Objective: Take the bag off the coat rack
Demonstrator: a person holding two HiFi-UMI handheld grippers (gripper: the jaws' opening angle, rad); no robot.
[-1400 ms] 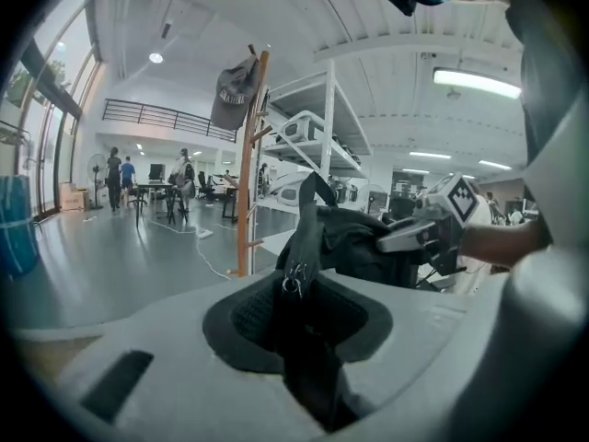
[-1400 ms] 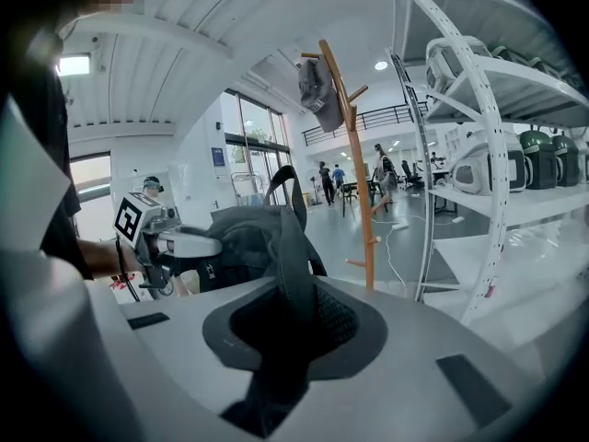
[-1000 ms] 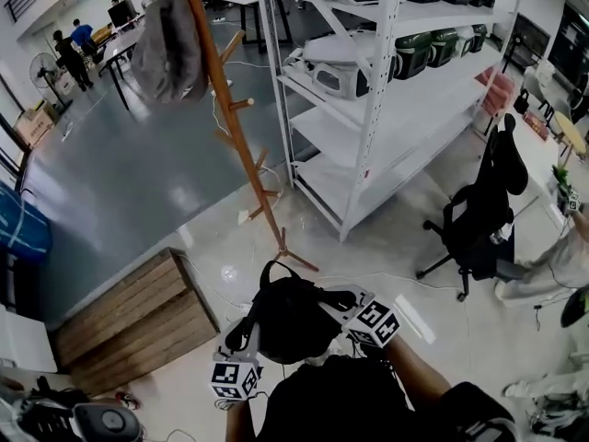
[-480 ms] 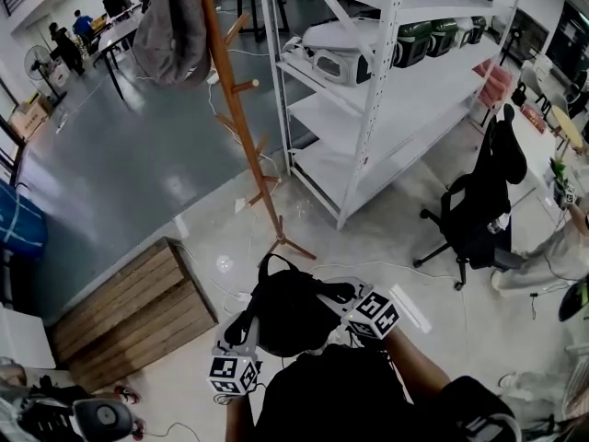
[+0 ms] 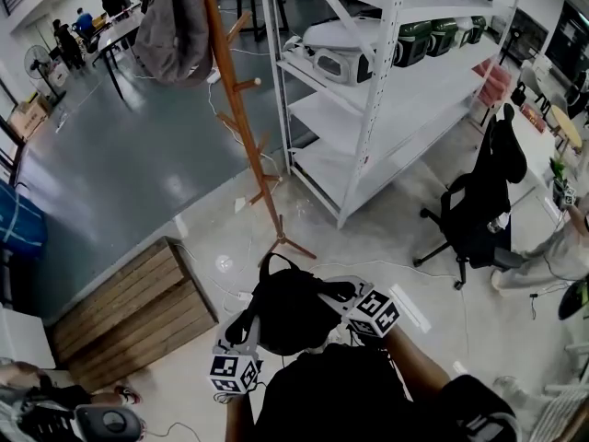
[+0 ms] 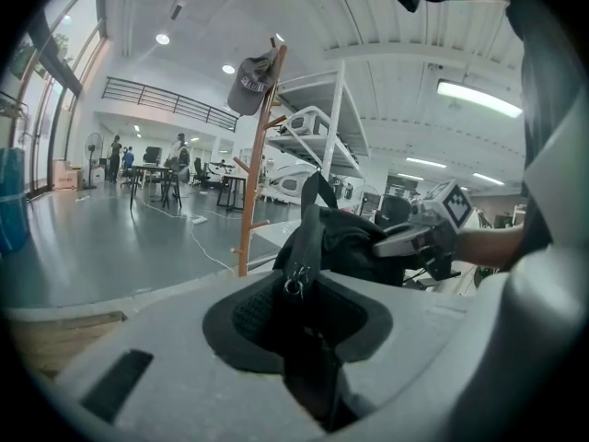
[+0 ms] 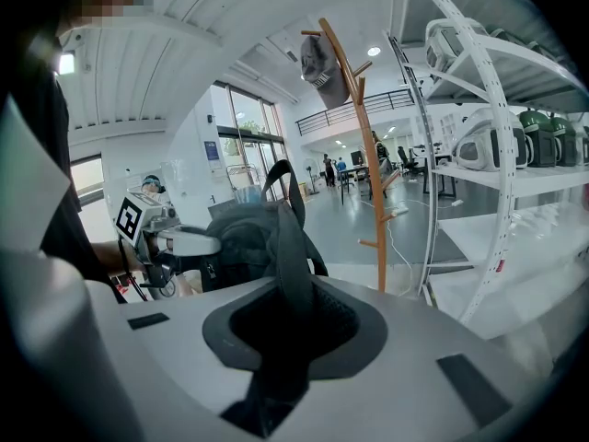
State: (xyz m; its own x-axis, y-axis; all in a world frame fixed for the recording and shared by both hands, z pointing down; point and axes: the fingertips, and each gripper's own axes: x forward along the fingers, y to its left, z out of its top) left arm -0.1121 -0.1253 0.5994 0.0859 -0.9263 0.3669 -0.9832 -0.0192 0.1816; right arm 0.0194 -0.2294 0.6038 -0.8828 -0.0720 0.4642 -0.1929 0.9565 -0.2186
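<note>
Black fabric bag [image 5: 293, 316], away from the tall wooden coat rack [image 5: 241, 109], has its straps apparently clenched in left claw [image 5: 247, 328] and right claw [image 5: 324, 295].

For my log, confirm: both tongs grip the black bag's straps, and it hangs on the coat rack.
Wrong: the head view shows the black bag off the coat rack, held by the left tongs and right tongs gripping its straps.
</note>
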